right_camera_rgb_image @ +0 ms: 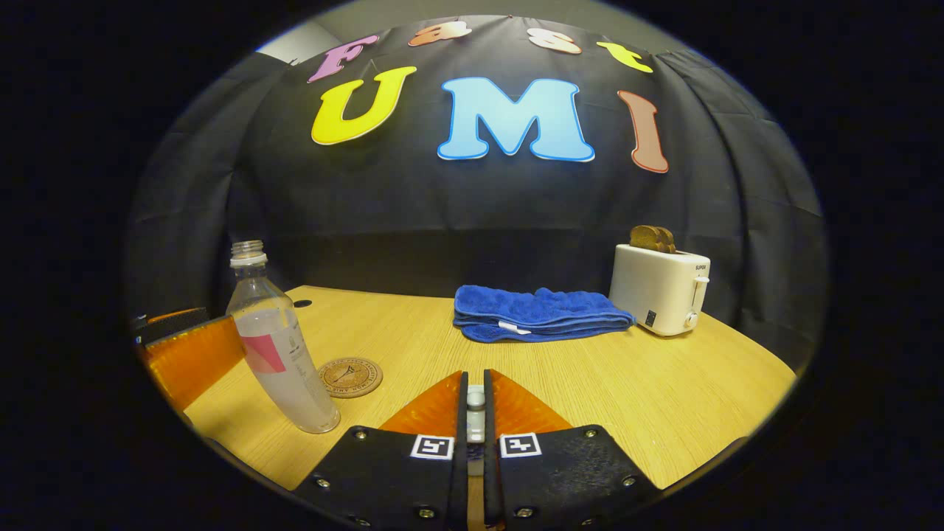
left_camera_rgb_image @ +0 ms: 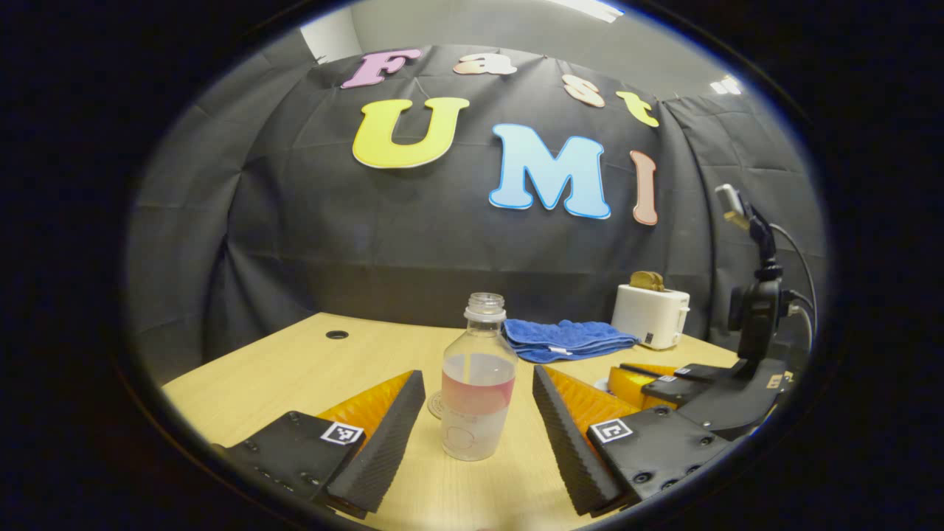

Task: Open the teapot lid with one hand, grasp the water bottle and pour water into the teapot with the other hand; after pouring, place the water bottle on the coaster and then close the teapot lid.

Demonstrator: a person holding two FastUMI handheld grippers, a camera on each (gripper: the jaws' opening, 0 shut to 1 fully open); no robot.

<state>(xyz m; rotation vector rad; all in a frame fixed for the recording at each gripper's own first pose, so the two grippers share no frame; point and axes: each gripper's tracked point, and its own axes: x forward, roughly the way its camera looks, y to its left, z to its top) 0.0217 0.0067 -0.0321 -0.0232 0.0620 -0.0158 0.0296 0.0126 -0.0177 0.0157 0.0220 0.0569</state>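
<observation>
Left gripper [left_camera_rgb_image: 478, 413] stands spread wide, one finger on each side of the water bottle [left_camera_rgb_image: 479, 383], gaps showing on both sides so neither pad touches it. Right gripper [right_camera_rgb_image: 476, 405] has its fingers drawn almost together on a small pale piece seen in the slit between them; what that piece is cannot be told.

Largest below is the wooden table [right_camera_rgb_image: 664, 391], with bare top open ahead of the right gripper toward its near right edge. In the left gripper view a broad bare stretch runs left of the bottle out to the table's left edge, with a round cable hole [left_camera_rgb_image: 337, 334] near the back. A folded blue towel [right_camera_rgb_image: 538, 313] lies at the rear centre, and just beside it to the right a white toaster [right_camera_rgb_image: 660, 291] stands with bread in its slot, close to the back corner. The uncapped bottle stands upright, partly filled with clear water. A round coaster [right_camera_rgb_image: 351, 377] lies flat just beside its base, apart from it in the right gripper view. In the left gripper view the right gripper [left_camera_rgb_image: 664, 380] sits low at the right.
</observation>
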